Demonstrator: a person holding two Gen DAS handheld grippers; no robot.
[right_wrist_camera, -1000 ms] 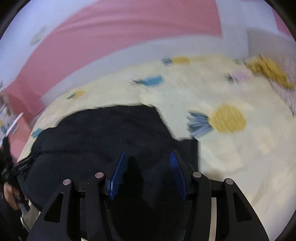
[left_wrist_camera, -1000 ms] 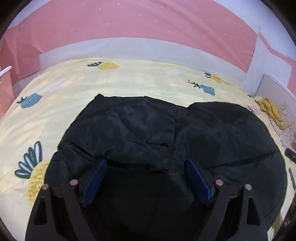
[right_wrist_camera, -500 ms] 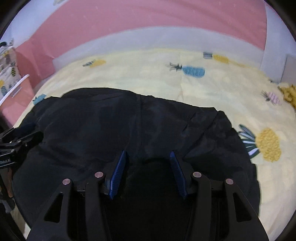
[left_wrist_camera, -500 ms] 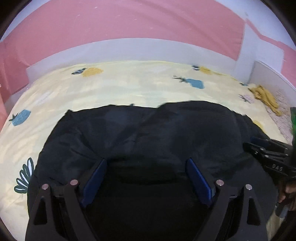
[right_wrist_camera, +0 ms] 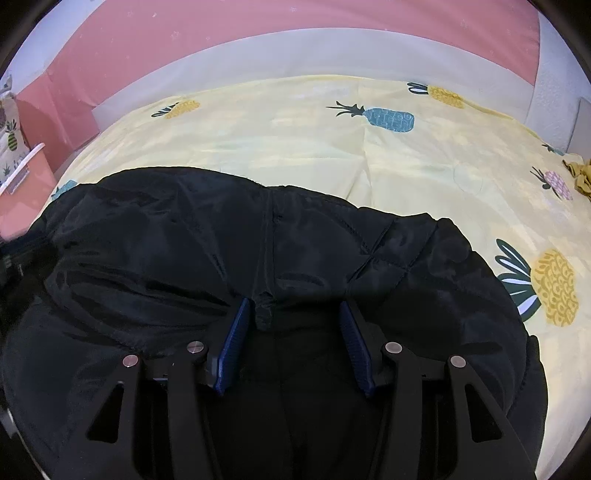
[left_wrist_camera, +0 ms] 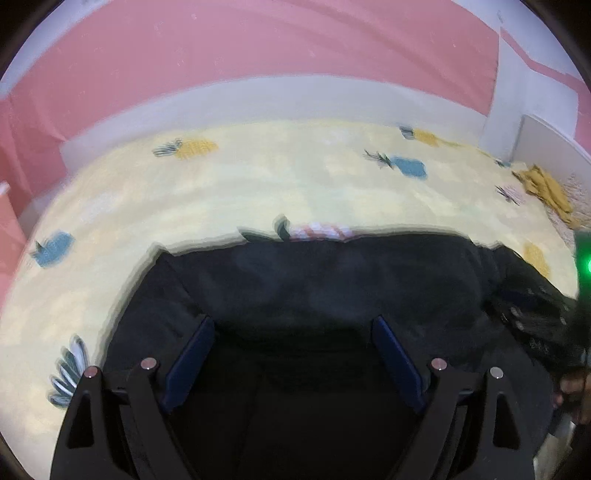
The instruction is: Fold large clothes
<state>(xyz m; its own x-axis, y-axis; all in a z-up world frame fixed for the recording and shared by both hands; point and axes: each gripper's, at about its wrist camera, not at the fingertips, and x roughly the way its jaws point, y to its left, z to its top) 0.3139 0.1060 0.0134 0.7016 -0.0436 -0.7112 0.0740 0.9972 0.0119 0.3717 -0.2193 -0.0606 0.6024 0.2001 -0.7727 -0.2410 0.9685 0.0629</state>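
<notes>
A large black quilted jacket (right_wrist_camera: 258, 258) lies on a bed with a yellow pineapple-print sheet (right_wrist_camera: 295, 125). It also shows in the left wrist view (left_wrist_camera: 332, 280), blurred. My left gripper (left_wrist_camera: 293, 325) is open, its blue pads wide apart over the jacket's near part. My right gripper (right_wrist_camera: 293, 308) is open too, pads set either side of the jacket's centre seam. Neither holds fabric. The right gripper's body shows at the right edge of the left wrist view (left_wrist_camera: 532, 325).
A pink and white wall (right_wrist_camera: 258, 33) runs behind the bed. A yellow cloth (left_wrist_camera: 546, 184) lies at the bed's far right. A pink box (right_wrist_camera: 18, 192) stands at the left. Bare sheet (left_wrist_camera: 258, 184) stretches beyond the jacket.
Both grippers have drawn back toward the near edge, so more sheet shows beyond the jacket. The right view swung left then steadied; the left view is now blurred by motion.
</notes>
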